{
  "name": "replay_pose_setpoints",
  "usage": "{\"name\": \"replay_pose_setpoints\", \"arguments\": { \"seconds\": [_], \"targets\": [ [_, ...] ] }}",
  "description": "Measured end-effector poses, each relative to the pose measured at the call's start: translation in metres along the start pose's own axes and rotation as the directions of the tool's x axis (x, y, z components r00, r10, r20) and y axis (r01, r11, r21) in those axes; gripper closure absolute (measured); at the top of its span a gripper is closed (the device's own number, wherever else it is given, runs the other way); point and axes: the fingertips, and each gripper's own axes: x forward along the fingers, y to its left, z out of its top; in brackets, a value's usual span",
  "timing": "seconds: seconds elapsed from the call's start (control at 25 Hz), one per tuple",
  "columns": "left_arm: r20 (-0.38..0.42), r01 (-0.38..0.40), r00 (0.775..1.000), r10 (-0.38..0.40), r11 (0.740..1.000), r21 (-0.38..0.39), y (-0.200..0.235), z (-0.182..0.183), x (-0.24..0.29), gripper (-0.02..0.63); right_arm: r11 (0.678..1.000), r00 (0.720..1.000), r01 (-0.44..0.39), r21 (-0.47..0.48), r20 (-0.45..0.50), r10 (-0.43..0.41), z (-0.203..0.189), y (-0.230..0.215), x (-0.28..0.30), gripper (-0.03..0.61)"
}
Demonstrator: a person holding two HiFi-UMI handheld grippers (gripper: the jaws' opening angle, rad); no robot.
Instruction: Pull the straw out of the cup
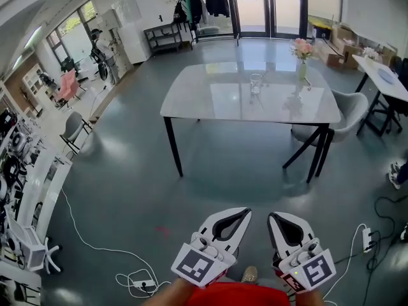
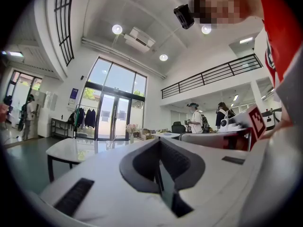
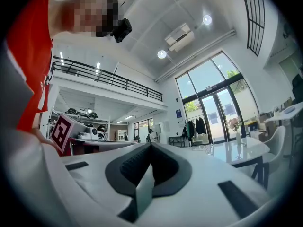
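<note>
White-shelled left gripper [image 1: 246,212] and right gripper [image 1: 272,217] sit low by the body, side by side, pointing level, both pressed together on nothing. Cup [image 1: 255,83] with the straw [image 1: 261,77] is well apart, on the table [image 1: 191,101].

A cup [image 1: 255,83] stands near the middle of the table [image 1: 210,104], with a vase [image 1: 301,69] to its right and a chair [image 1: 349,110] at the table's right end. Behind the table are a clothes rack [image 1: 205,5] and doors [image 1: 268,5]; a second table [image 1: 382,75] stands far right, and another chair [image 1: 75,127] far left. The left gripper [image 1: 245,213] and right gripper [image 1: 272,218] sit side by side nearest the camera, well apart from the table, with a power strip [image 1: 141,283] on the floor [image 1: 127,190] to their left.
</note>
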Motion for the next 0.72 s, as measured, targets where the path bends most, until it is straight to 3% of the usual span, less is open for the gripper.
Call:
{"name": "replay_pose_setpoints", "arguments": {
  "seconds": [0.24,0.4,0.72],
  "targets": [
    [0.017,-0.027,1.0,0.026,0.998,0.056,-0.009,0.017,0.028,0.588,0.998,0.999,-0.023,-0.054,0.034,0.024,0.022,-0.025,-0.01,0.583],
    [0.093,-0.06,0.995,0.047,0.989,0.136,-0.008,0.033,0.044,0.588,0.995,0.999,-0.028,-0.094,0.018,0.03,0.025,-0.048,-0.014,0.583],
    [0.093,-0.101,0.992,0.088,0.984,0.144,0.028,0.029,0.066,0.588,0.996,1.0,-0.012,-0.09,0.006,0.012,0.016,-0.085,0.009,0.583]
  ]
}}
